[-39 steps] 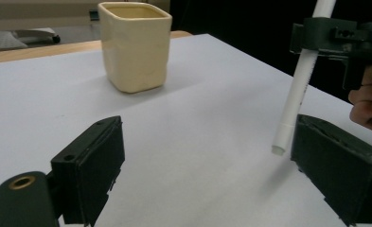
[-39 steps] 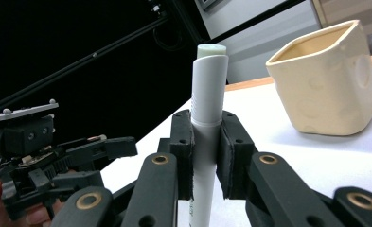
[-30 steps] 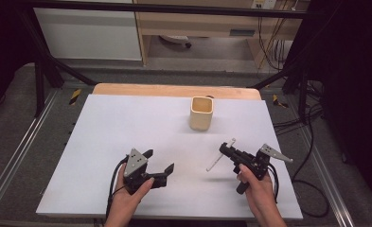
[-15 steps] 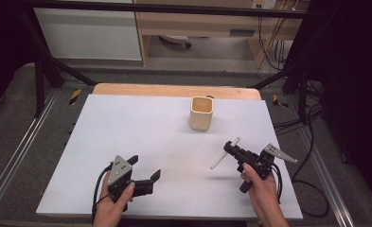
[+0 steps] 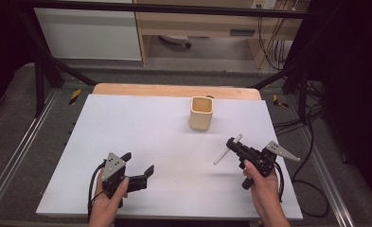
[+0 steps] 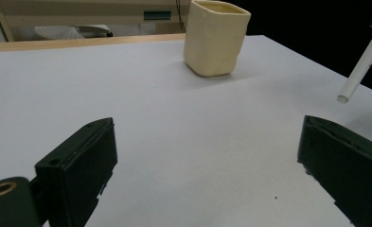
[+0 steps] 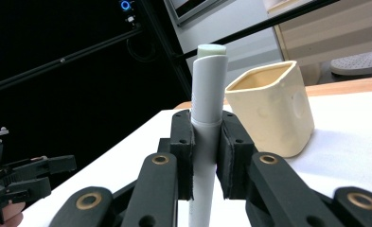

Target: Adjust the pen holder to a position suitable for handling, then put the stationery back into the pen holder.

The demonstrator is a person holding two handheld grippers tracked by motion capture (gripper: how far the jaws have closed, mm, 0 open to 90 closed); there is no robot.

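Your left tool (image 5: 138,165) has drawn back nearer you, spread and empty.
Your right tool (image 5: 232,144) pinches the white tube (image 5: 227,149); bare bench (image 5: 141,127) lies ahead.

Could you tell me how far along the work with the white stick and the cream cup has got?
Done: the right gripper is shut on the white stick and holds it off the white table. In hand: the stick hangs in front of the cream cup, not yet over it. The left gripper is open with nothing between its jaws. Left, probably: carrying the stick to the cup and dropping it in; the cup looks empty.
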